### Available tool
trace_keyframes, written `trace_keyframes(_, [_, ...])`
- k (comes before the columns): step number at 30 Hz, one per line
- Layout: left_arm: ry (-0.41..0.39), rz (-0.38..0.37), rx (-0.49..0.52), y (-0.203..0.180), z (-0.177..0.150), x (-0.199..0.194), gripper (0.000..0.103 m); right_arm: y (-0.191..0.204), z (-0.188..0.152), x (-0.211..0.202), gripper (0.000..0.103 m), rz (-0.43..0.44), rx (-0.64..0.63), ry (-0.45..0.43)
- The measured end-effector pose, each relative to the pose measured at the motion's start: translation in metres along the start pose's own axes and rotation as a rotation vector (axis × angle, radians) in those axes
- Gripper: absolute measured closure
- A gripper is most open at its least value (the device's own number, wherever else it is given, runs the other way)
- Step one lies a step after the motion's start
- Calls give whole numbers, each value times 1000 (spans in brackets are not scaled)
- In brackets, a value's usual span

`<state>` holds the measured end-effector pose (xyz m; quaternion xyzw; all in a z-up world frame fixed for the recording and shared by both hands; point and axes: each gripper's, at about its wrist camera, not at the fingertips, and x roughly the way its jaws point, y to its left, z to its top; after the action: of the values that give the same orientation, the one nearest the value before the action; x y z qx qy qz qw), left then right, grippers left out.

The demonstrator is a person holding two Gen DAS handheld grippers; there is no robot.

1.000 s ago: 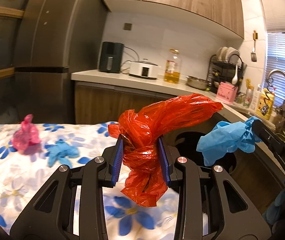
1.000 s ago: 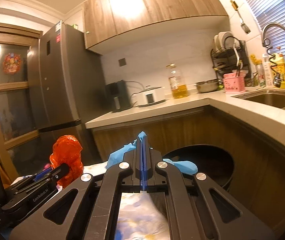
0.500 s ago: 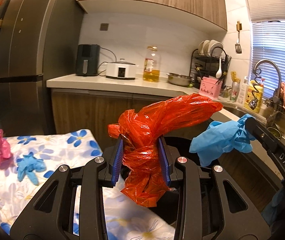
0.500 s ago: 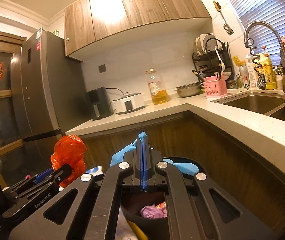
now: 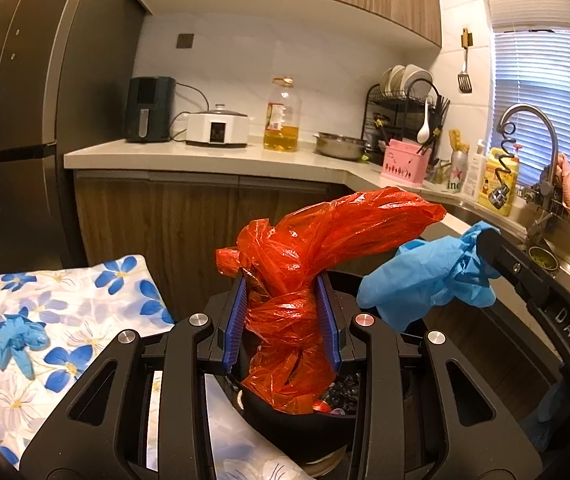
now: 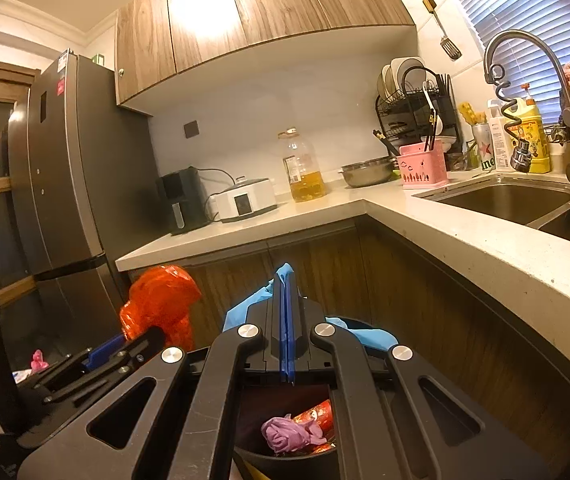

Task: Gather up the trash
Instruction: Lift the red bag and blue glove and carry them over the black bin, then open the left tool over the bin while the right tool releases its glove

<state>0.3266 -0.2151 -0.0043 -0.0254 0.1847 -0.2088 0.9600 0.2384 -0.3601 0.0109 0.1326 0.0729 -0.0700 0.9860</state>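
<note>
Two jaws-clamped scraps over bin point(image 5: 285, 424)

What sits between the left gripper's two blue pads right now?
A knotted red plastic bag, pinched at its knot between the left gripper pads, above the black bin; the left wrist view shows this.

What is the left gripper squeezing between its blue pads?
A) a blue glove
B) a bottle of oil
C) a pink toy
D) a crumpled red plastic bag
D: in the left wrist view, the left gripper is shut on the crumpled red plastic bag, above the black bin; the blue glove is in the right gripper.
</note>
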Motion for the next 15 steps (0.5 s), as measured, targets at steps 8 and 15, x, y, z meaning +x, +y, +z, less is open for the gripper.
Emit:
trace_keyframes(8, [11,-8,2,-6,-2,14,71,-2,1,8,102,-1,-9,8])
trace_keyframes(15, [27,-18,15,-12,-4,25,70,-7,1,13,102,1,-11,5])
